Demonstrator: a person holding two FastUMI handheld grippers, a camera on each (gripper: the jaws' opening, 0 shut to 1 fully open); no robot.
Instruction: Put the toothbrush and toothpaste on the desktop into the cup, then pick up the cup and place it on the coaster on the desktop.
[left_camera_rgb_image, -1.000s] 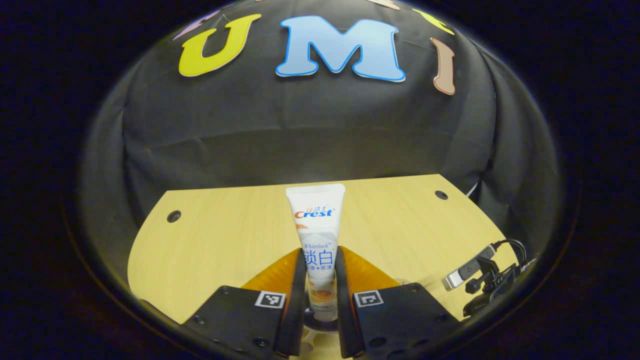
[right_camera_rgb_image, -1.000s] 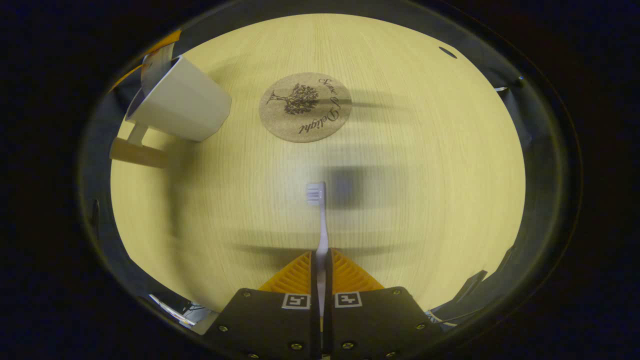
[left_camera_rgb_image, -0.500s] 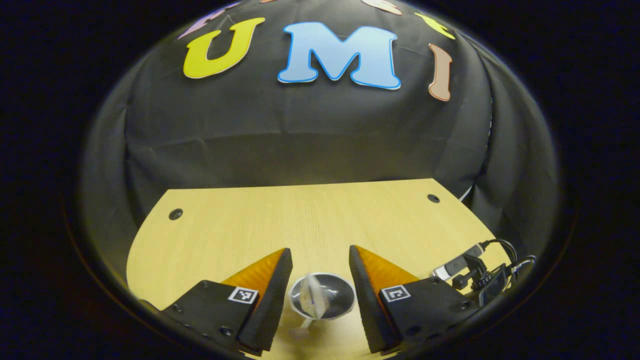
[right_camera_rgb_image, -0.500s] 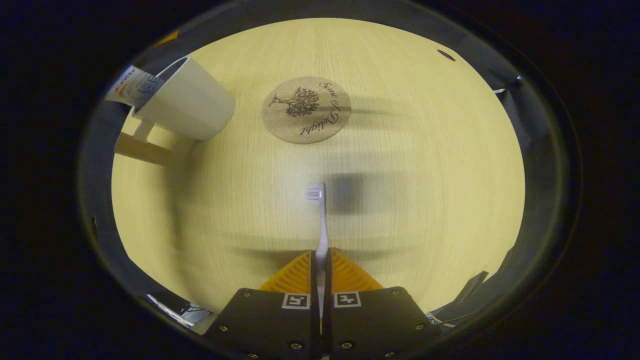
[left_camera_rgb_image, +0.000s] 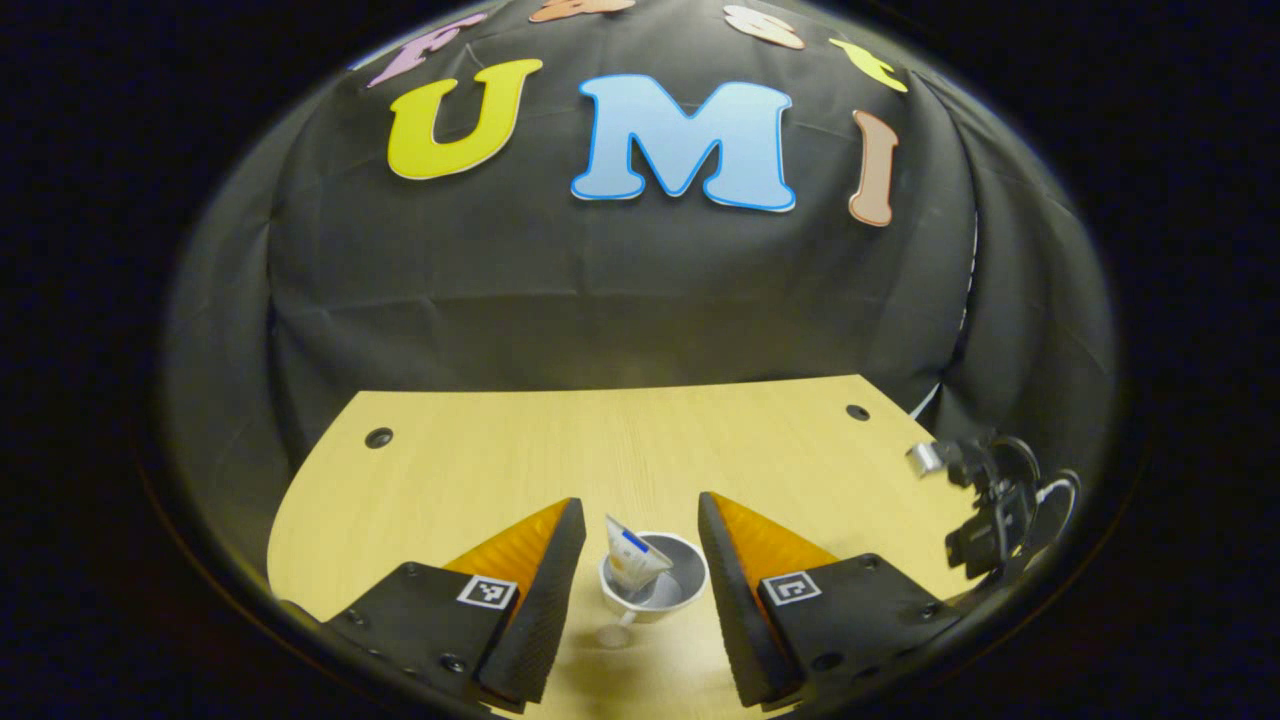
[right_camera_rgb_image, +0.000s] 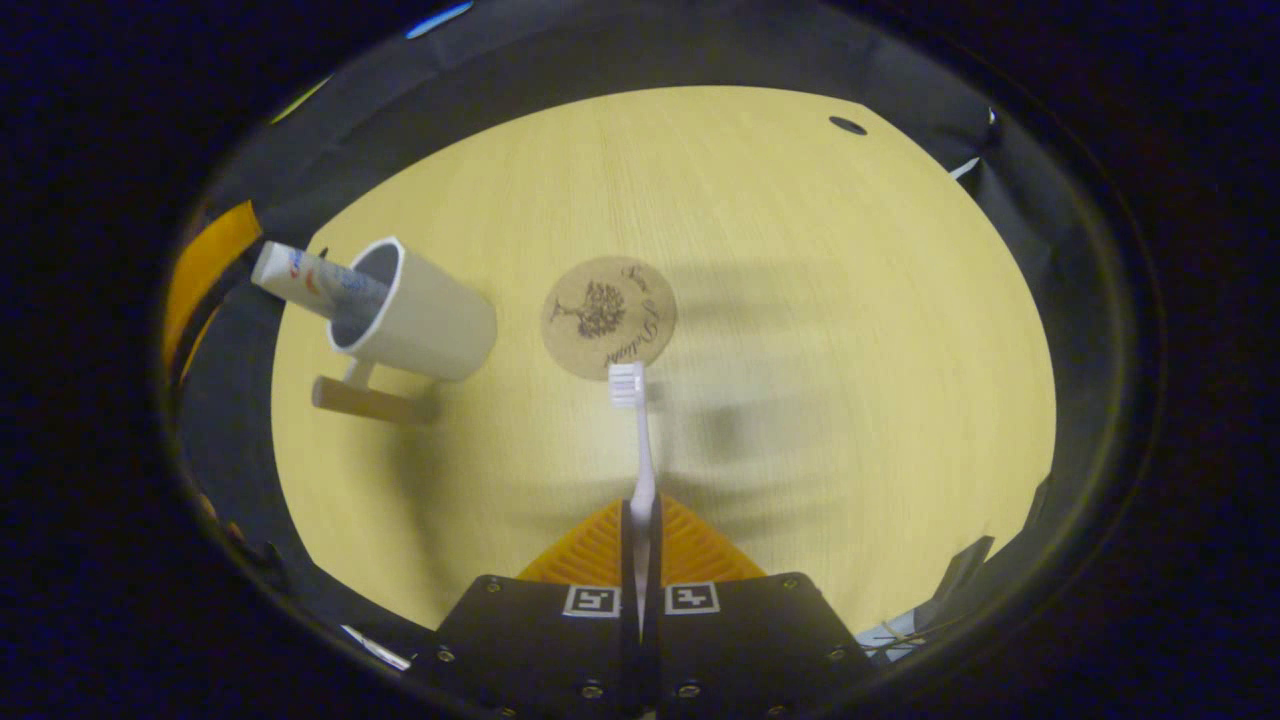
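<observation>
Toothpaste (right_camera_rgb_image: 318, 284) is sitting in the cup (right_camera_rgb_image: 425, 325); my left jaws are hanging spread. Right jaws are pinching the toothbrush (right_camera_rgb_image: 640, 450). Next: carrying it toward ten o'clock, over the cup.

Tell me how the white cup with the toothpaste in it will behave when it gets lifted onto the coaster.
The cup looks rigid and glossy, so it may slip in a loose grip. The toothpaste leans over the rim to one side; that could shift the load and the tube may tilt further or swing. The cup's side handle probably pulls it slightly off balance. The coaster lies flat and close by.
</observation>
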